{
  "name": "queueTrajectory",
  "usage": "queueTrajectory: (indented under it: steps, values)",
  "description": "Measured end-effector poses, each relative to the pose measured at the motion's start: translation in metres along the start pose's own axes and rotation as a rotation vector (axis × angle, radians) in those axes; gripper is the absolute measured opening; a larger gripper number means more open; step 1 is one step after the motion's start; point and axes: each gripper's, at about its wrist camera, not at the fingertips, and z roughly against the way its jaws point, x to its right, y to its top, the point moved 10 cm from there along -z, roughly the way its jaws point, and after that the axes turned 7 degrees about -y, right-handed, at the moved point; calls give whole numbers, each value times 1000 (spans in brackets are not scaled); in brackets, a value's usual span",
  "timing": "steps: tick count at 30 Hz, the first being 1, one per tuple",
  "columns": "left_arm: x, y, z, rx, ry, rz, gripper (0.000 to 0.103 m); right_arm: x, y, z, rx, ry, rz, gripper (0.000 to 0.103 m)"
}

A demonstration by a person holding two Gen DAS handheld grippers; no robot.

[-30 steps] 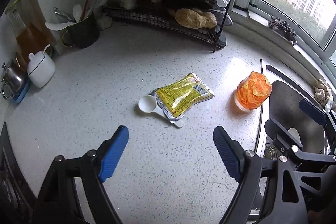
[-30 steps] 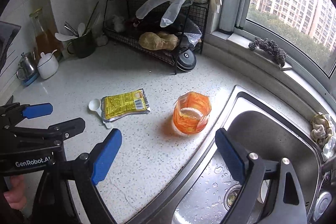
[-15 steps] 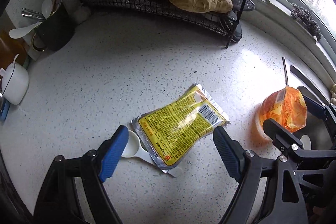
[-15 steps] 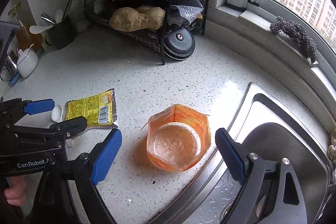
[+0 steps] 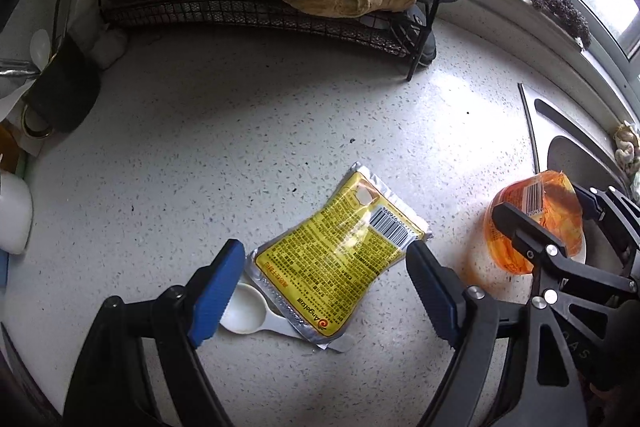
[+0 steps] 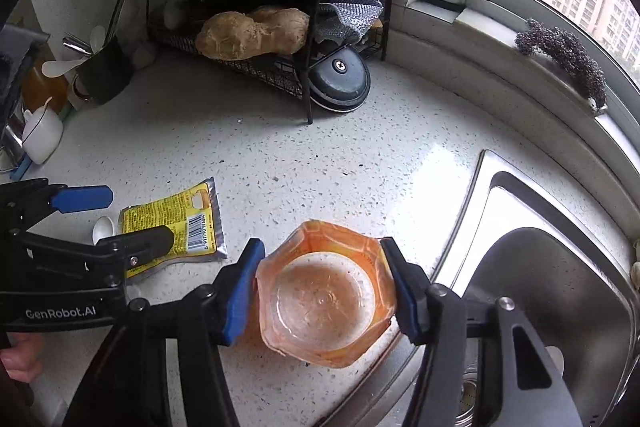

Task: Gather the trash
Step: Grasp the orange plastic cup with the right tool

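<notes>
A yellow foil packet lies flat on the speckled counter, partly covering a white plastic spoon. My left gripper hangs open over the packet, one blue pad on each side and neither touching it. To its right an orange plastic cup stands beside the sink. My right gripper is closing on the cup, and both pads meet its crumpled rim. The right wrist view also has the packet and the left gripper at the left.
A black wire rack holding ginger root stands at the back, a round grey lid under it. A steel sink lies right of the cup. A dark utensil mug and white pot sit far left.
Both grippers came down and forward. The left one now straddles the yellow packet. The right one's jaws have narrowed onto the orange cup, which was in front of them before.
</notes>
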Motion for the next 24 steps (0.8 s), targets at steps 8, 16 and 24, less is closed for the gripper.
queueTrajectory:
  steps: [8, 16, 24]
  values:
    - [16, 7, -15, -115, -81, -273, 81, 3, -25, 8, -49, -121, -203, 56]
    - [41, 3, -39, -193, -82, -557, 81, 5, -36, 16, -71, -194, -276, 56]
    - [52, 12, -54, -211, -140, -591, 81, 4, -38, 16, -83, -227, -276, 56]
